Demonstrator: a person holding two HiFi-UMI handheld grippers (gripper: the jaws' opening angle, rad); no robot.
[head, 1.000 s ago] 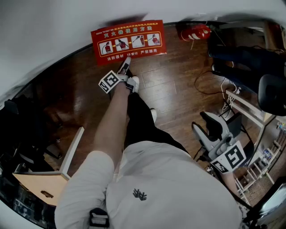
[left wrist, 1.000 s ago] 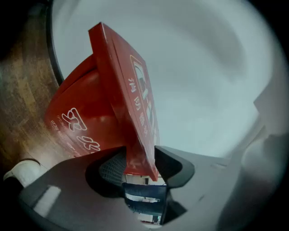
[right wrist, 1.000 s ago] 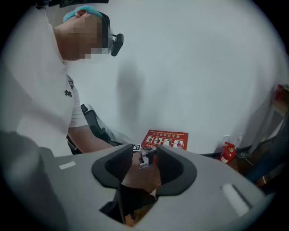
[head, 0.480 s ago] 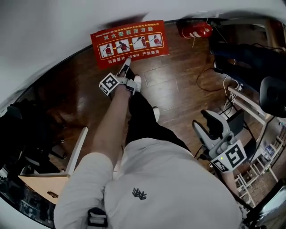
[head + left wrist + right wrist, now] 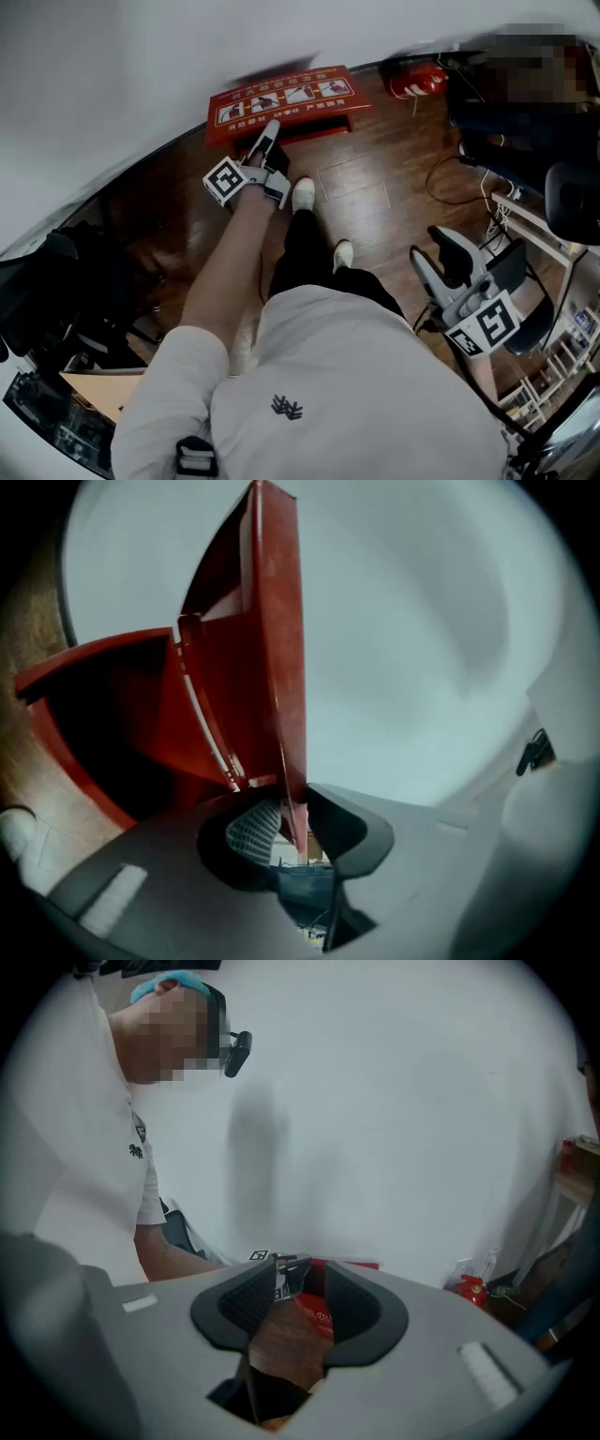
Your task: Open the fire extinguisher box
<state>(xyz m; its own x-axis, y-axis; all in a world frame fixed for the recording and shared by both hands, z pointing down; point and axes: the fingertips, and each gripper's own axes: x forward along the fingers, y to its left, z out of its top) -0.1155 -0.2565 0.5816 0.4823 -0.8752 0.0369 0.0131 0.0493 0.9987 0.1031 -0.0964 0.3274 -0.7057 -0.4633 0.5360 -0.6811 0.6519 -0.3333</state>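
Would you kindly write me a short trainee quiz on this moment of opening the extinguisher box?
1. Pick one: what stands between the left gripper's fingers? A) a cable B) the lid's edge C) nothing
2. True or false: the right gripper is also on the box.
3. Fill in: the box stands on the floor against the ___.
Key: 1 B, and the fingers are closing on it. 2 False: it is held open and empty at the person's right side. 3 Wall.
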